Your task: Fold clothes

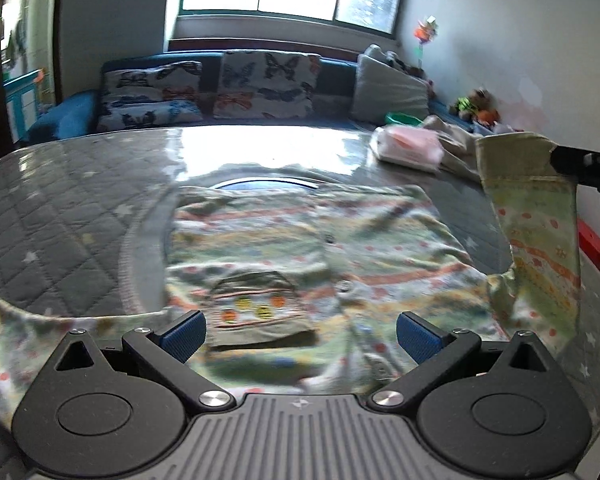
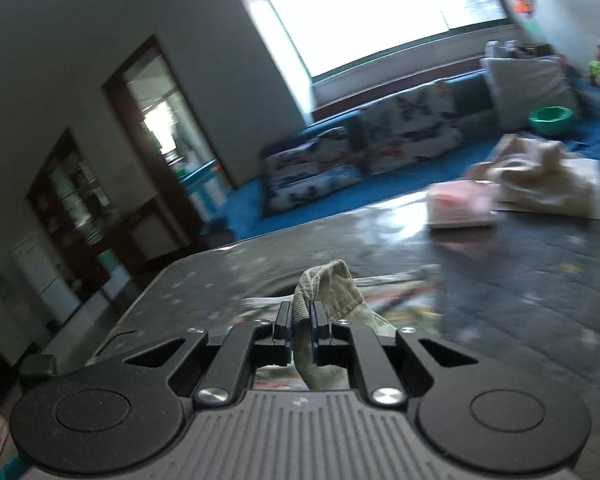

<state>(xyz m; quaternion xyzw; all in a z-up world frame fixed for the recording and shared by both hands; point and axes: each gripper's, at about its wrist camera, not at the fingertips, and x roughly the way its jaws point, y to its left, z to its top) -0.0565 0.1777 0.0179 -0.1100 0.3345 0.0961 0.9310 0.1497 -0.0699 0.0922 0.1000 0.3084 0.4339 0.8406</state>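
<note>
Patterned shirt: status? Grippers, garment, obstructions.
Left hand-held gripper open, empty, over the patterned shirt. Right hand-held gripper shut on the sleeve cuff, sleeve lifted. Shirt body flat on the quilted table. Tissue pack and beige cloth far right, clear.

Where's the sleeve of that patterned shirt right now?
In the left wrist view the sleeve hangs lifted at the right edge, its cuff pinched in the right gripper, while the shirt lies on the grey quilted table.

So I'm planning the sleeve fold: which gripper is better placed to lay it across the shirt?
Right. The right gripper is already shut on the sleeve cuff, lifted above the shirt. The left gripper hovers open, holding nothing.
</note>
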